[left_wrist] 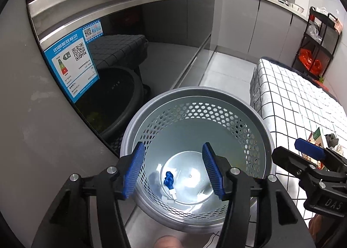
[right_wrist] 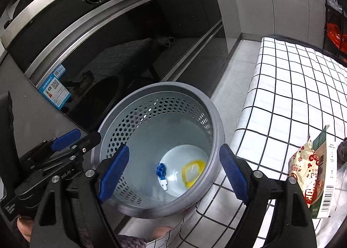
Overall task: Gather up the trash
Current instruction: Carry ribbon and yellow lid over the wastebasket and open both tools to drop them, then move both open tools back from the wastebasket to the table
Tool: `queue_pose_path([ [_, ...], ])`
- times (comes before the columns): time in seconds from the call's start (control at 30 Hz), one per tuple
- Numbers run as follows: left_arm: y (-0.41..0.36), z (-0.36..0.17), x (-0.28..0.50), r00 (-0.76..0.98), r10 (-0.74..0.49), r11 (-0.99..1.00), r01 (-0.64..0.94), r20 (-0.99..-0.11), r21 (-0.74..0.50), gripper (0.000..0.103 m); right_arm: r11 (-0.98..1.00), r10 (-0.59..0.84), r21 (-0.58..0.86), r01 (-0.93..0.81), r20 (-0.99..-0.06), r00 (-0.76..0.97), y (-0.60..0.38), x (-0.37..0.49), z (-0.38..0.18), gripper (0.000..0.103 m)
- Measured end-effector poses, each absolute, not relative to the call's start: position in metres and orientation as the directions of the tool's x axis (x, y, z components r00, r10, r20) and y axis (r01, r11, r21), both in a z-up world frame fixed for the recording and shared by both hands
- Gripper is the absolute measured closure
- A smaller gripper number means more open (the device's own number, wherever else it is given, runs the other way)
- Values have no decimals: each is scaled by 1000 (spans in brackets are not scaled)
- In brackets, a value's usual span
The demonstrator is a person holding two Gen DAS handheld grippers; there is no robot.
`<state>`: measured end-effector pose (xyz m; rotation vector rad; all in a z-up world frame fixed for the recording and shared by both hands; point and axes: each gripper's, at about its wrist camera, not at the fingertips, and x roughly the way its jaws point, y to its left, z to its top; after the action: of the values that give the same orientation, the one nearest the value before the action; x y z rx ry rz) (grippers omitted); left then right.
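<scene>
A grey perforated waste bin (left_wrist: 225, 96) stands on the floor beside the table; it also shows in the right wrist view (right_wrist: 214, 109). A blue and white piece of trash (left_wrist: 169, 181) lies on its bottom, seen too in the right wrist view (right_wrist: 162, 172) next to a yellow ring-shaped wrapper (right_wrist: 193, 171). My left gripper (left_wrist: 173, 174) is open and empty above the bin. My right gripper (right_wrist: 173, 172) is open and empty above the bin. A red-and-white snack bag (right_wrist: 308, 172) and a green-and-white carton (right_wrist: 324, 174) lie on the checked tablecloth (right_wrist: 292, 87).
A black glass oven door (left_wrist: 121, 52) with a blue energy label (left_wrist: 72, 61) stands behind the bin. A black trolley (left_wrist: 318, 39) with orange bags is at the far right. Grey cabinets (left_wrist: 260, 24) line the back. A dark crumpled item (left_wrist: 331, 139) lies on the table.
</scene>
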<state>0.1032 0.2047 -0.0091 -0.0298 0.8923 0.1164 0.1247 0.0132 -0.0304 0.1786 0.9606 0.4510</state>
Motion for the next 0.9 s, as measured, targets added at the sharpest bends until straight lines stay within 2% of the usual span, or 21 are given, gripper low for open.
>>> queue_pose_path([
  [0.9,190,1,84,670,62,998,-62,-740,27,49,918,396,322,-231,-754,524,-11,81,-22,22],
])
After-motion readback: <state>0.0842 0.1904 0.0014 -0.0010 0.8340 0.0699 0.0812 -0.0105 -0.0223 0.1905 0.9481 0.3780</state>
